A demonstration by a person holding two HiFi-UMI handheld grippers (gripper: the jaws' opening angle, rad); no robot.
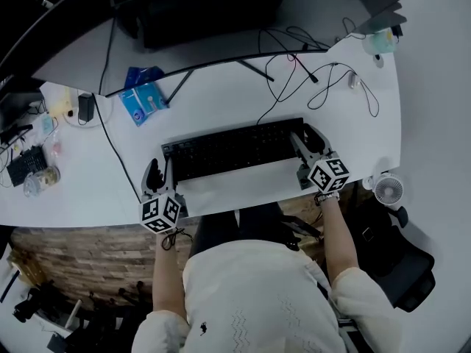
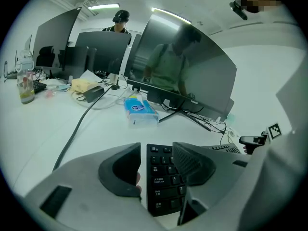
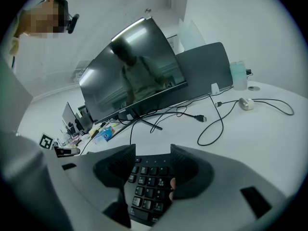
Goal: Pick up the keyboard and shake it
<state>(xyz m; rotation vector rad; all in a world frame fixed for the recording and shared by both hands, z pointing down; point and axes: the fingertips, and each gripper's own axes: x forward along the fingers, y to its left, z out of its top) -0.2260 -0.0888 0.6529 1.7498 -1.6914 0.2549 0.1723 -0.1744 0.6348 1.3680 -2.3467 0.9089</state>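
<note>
**Keyboard on the counter, with a claw at each end.**
The black keyboard (image 1: 235, 149) lies flat on the white counter (image 1: 353, 138). Its long axis runs left to right in front of the person, with the right end slightly farther away. The left claw (image 1: 162, 170) sits at its left end and the right claw (image 1: 307, 143) at its number-pad end. Both claws are open, with keys visible between the jaws.

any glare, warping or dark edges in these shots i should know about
Head view: even light, the desk bowed by the wide lens, floor below it dim. Left gripper view: round black vignette, dark monitor mirroring a person. Right gripper view: same vignette, the monitor mirroring a person again, horizon tilted.
</note>
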